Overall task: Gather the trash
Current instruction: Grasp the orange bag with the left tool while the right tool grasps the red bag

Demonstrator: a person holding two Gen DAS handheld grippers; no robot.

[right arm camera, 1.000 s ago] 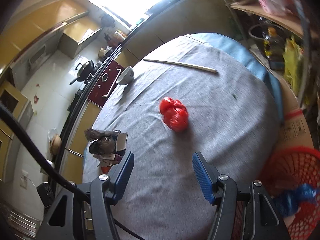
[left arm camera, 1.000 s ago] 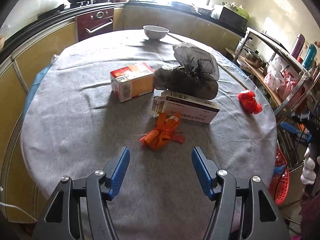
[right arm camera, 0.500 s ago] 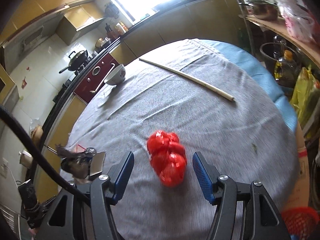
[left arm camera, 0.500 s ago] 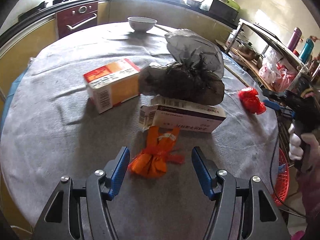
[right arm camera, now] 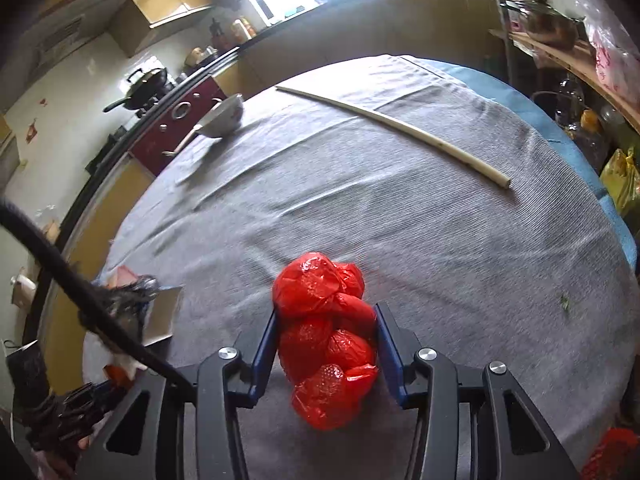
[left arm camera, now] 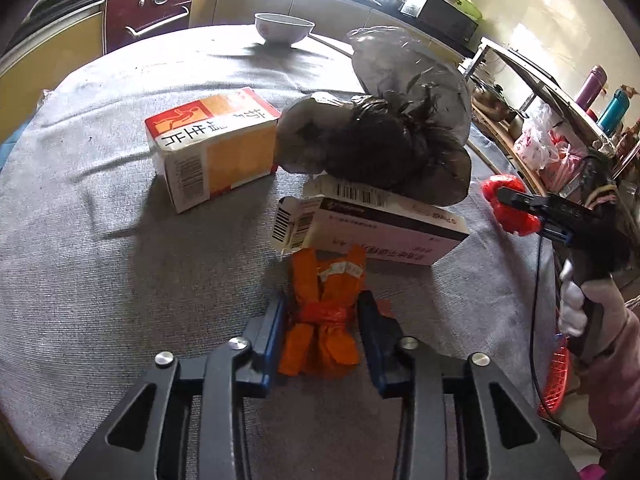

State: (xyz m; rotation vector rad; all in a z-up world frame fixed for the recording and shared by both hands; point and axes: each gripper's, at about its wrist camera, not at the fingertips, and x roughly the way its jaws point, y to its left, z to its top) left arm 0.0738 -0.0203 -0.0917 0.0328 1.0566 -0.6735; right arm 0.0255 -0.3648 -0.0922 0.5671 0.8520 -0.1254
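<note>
Left gripper [left arm camera: 322,330]: low in the frame of its own view, blue pads either side of the orange wrapper, both pads touching it, pinching it on the cloth.
Orange wrapper [left arm camera: 324,312]: crumpled bundle tied round the middle with a red band, lower centre of the left view, lying on the grey tablecloth [left arm camera: 120,280].
White carton [left arm camera: 372,224]: long flat box with barcodes, just above the wrapper, end flap open.
Orange box [left arm camera: 214,144]: upright carton, left of centre.
Dark bag [left arm camera: 384,136]: grey-black plastic bag resting on the white carton's upper edge, touching the orange box.
Bowl [left arm camera: 284,28]: white, top centre, near the far table edge.
Right gripper [right arm camera: 326,344]: lower centre of its own view, pads pressed against both sides of the red bag, clamping it.
Red bag [right arm camera: 326,336]: knotted, lumpy plastic, resting on the cloth; in the left view it sits at the right edge of the frame.
Stick [right arm camera: 396,128]: pale, long, upper right of the right view.
Red basket [left arm camera: 554,368]: lower right, beyond the table edge.
</note>
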